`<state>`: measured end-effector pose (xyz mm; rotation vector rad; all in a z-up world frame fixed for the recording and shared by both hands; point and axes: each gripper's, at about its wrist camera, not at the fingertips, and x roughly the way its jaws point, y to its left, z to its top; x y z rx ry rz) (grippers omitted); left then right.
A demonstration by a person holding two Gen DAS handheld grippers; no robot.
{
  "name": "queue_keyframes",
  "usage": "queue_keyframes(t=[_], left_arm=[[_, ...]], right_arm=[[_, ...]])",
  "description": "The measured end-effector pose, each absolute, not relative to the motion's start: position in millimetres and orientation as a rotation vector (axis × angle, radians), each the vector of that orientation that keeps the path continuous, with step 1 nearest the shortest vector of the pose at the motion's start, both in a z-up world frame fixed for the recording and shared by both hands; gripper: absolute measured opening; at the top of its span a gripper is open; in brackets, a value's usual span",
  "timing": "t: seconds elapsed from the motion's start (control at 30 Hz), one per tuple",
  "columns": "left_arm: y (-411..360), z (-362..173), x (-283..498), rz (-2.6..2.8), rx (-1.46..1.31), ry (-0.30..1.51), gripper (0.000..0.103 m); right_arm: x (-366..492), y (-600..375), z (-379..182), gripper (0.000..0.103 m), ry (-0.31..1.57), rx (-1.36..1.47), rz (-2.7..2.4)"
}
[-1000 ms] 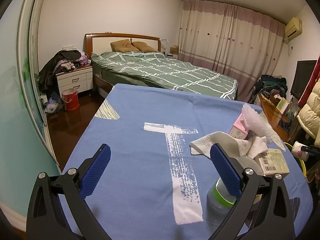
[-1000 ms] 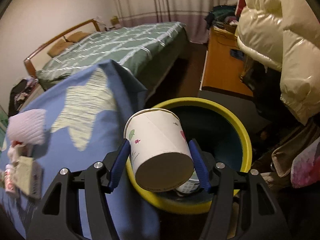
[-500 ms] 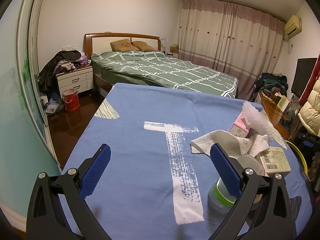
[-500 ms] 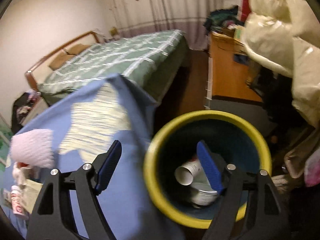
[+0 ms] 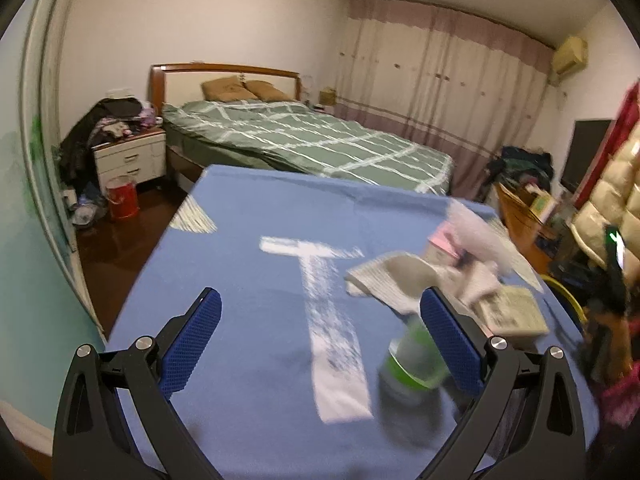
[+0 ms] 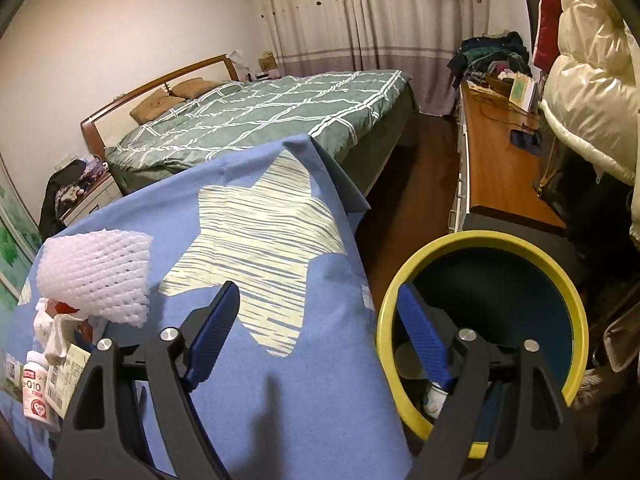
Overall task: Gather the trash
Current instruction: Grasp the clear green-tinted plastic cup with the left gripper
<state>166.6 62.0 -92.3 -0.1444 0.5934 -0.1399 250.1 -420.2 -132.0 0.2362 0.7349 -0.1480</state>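
Warm indoor light, fisheye warp, motion blur

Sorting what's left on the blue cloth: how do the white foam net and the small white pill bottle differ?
The white foam net is soft, holed and crumpled; the small white pill bottle is rigid, smooth and printed in red. The net is bulkier and lies farther up the cloth. Both are white and rest on the blue cloth.

Left claw [image 5: 320, 344] is spread wide, blue pads [image 5: 192, 344] well apart and gripping nothing, pointing forward and slightly down; right claw [image 6: 320, 336] is wide apart too, its pads [image 6: 424, 340] bare, angled downward; black arms frame both views at the bottom.
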Motion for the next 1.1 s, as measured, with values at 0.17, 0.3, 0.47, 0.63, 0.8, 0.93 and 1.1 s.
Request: queue_keyframes(t=[0.17, 0.3, 0.47, 0.63, 0.8, 0.93, 1.1], left_arm=[[38.2, -96.2, 145.2, -0.232, -0.111, 0.630, 0.098], [10.0, -103.1, 147.0, -0.305, -0.053, 0.662, 0.092], [-5.6, -107.7, 168.1, -0.329, -0.055, 0.701, 0.083], [-15.8, -111.8, 185.4, -0.339, -0.059, 0.726, 0.079], [-23.3, -118.6, 195.2, -0.334, -0.052, 0.756, 0.064], [-23.6, -121.0, 198.6, -0.332, -0.065, 0.766, 0.057], [-24.3, -114.8, 194.6, -0.306, -0.061, 0.758, 0.057]], right_arm=[[250.6, -418.5, -132.0, 0.078, 0.739, 0.226, -0.150], [249.6, -415.5, -132.5, 0.079, 0.734, 0.210, -0.152], [248.8, -413.9, -131.3, 0.079, 0.727, 0.209, -0.155], [249.0, -413.1, -130.6, 0.079, 0.734, 0.201, -0.151], [249.8, -414.9, -129.9, 0.079, 0.738, 0.205, -0.146], [250.4, -415.1, -129.8, 0.079, 0.739, 0.205, -0.146], [251.0, -415.2, -130.3, 0.079, 0.738, 0.206, -0.146]])
